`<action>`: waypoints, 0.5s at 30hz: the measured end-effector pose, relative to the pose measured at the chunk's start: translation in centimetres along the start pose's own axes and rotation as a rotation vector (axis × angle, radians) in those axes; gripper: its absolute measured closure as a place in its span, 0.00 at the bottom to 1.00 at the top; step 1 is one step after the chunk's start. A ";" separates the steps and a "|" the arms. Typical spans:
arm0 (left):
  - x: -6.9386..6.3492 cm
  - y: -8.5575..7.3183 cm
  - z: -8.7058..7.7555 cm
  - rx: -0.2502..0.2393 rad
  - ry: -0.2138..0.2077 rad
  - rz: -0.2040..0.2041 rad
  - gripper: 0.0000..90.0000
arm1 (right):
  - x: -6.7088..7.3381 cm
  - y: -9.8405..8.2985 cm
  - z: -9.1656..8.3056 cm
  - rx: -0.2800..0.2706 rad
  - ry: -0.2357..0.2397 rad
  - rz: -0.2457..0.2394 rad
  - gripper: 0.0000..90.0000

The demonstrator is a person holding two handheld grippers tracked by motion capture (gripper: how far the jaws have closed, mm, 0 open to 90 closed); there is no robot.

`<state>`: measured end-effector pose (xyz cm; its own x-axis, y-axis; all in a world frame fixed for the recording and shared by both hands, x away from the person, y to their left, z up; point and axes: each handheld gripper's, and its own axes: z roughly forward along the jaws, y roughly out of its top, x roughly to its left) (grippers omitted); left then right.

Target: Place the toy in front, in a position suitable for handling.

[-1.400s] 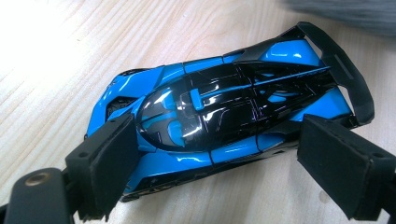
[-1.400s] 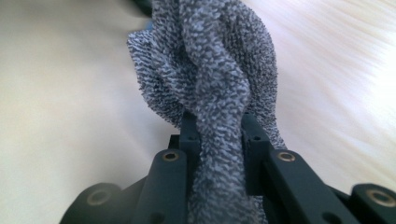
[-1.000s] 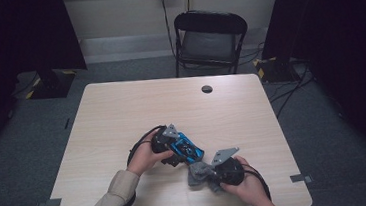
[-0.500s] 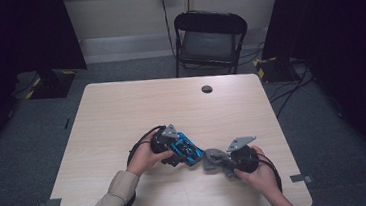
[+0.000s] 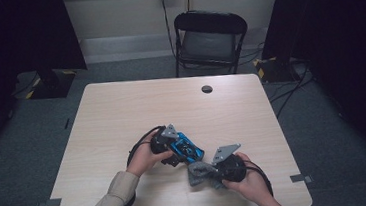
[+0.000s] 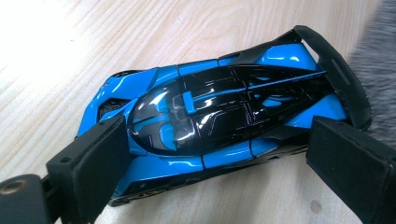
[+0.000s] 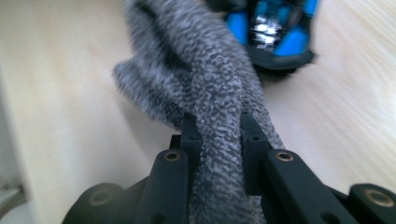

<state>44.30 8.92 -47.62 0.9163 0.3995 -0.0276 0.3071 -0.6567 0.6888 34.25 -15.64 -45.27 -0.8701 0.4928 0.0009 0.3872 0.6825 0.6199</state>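
Toy car (image 6: 219, 116), glossy blue-black plastic, sits on the table (image 5: 121, 113) near its front edge, w/ left gripper (image 5: 177, 151) jaws wide, clamped across its sides. Fuzzy grey cloth (image 7: 205, 84) (soft, crumpled) touches the car's rear; right gripper (image 5: 212, 173) jaws pinch it narrow. Pale woodgrain lies bare toward the far edge.

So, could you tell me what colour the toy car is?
Blue with black toy car, clearest in the left gripper view.
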 end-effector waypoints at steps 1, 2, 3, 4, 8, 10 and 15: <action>0.0 0.0 0.0 0.004 0.001 0.004 0.06 | -0.5 -0.1 0.2 -0.004 -0.007 0.016 0.85; 0.0 0.0 0.0 0.002 0.000 0.005 0.06 | -1.0 -0.3 0.3 -0.007 -0.014 0.042 0.85; 0.0 0.0 0.0 0.005 -0.002 0.010 0.06 | -1.4 -0.4 0.3 -0.006 -0.022 0.053 0.85; 0.0 0.0 0.0 0.005 -0.002 0.011 0.06 | -1.8 -0.6 0.2 -0.012 -0.032 0.071 0.85; -0.1 0.0 0.0 0.002 0.000 0.010 0.06 | -2.9 -1.2 -0.1 -0.016 -0.059 0.100 0.85; -0.2 0.0 0.0 0.007 -0.001 0.013 0.06 | -3.2 -1.3 -0.3 -0.013 -0.067 0.101 0.85; -0.2 0.0 0.0 0.004 0.000 0.010 0.06 | -3.9 -1.3 -0.9 -0.007 -0.102 0.112 0.85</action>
<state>44.13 8.88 -47.63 0.9194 0.3928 -0.0211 0.2992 -0.6633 0.6859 36.90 -18.95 -45.42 -0.7857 0.6185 -0.0092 0.4778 0.6163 0.6260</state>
